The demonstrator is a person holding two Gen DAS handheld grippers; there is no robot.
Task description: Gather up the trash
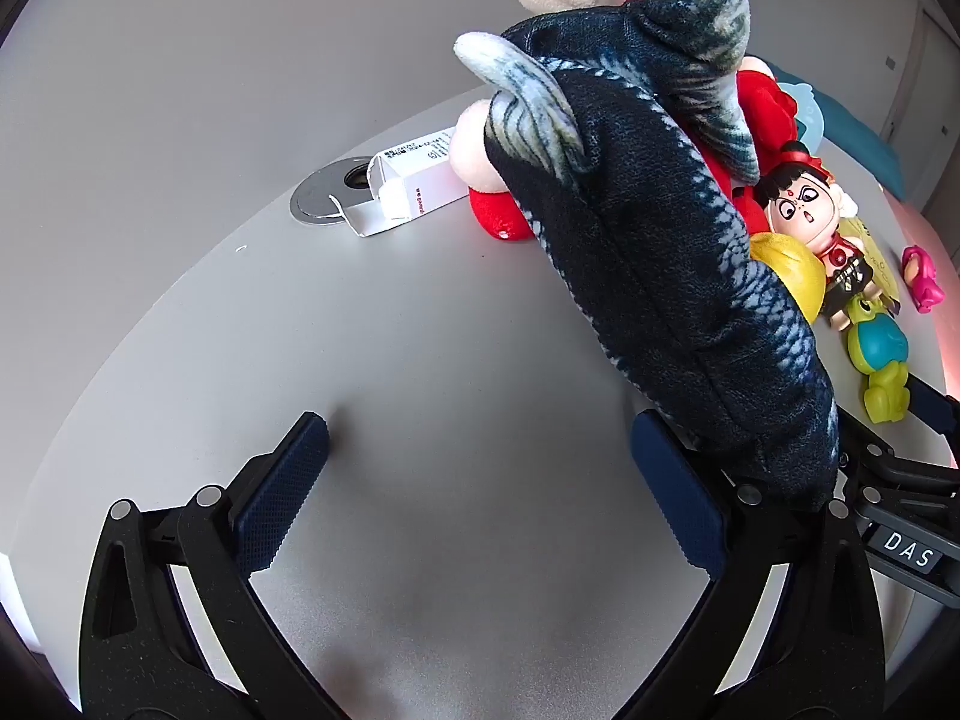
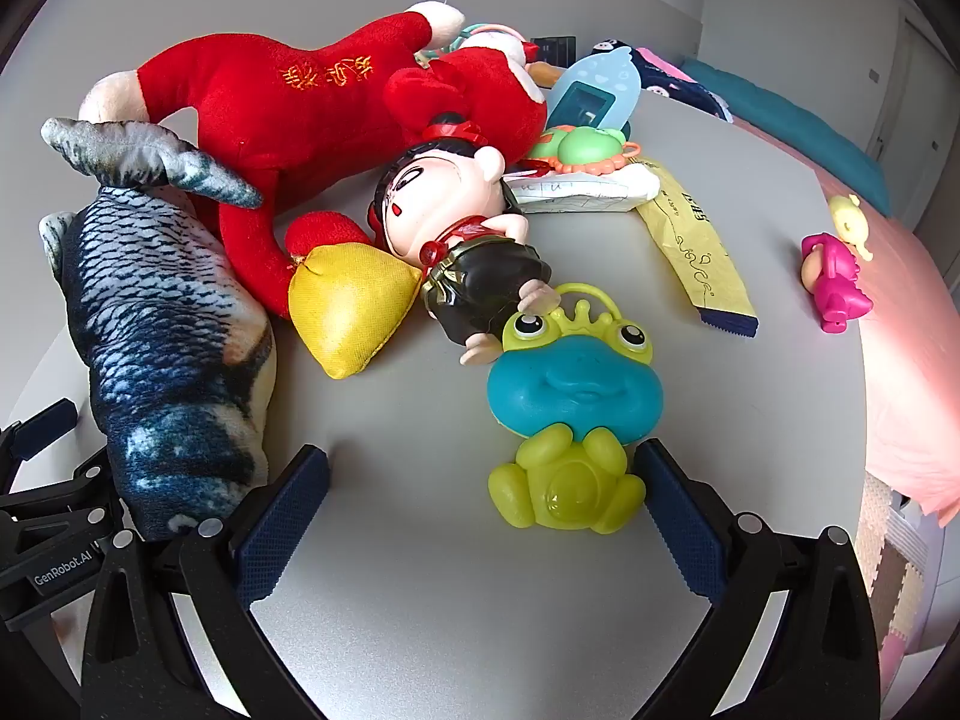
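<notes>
An empty white carton [image 1: 414, 180] lies open on the grey table [image 1: 420, 360], far ahead of my left gripper [image 1: 486, 468]. That gripper is open over bare tabletop, its right finger beside a blue fish plush [image 1: 660, 270]. In the right wrist view a yellow wrapper [image 2: 696, 246] and a crumpled white paper [image 2: 576, 189] lie at the back right among toys. My right gripper [image 2: 483, 480] is open with nothing gripped; a green and teal frog toy [image 2: 570, 408] lies just ahead of it, close to the right finger.
A red plush [image 2: 288, 102], yellow pouch [image 2: 348, 306], doll figure [image 2: 468, 240] and fish plush [image 2: 162, 330] crowd the table's middle. A pink toy [image 2: 834, 282] sits near the right edge. A metal grommet [image 1: 327, 198] lies beside the carton. A pink bed [image 2: 912, 360] borders the table.
</notes>
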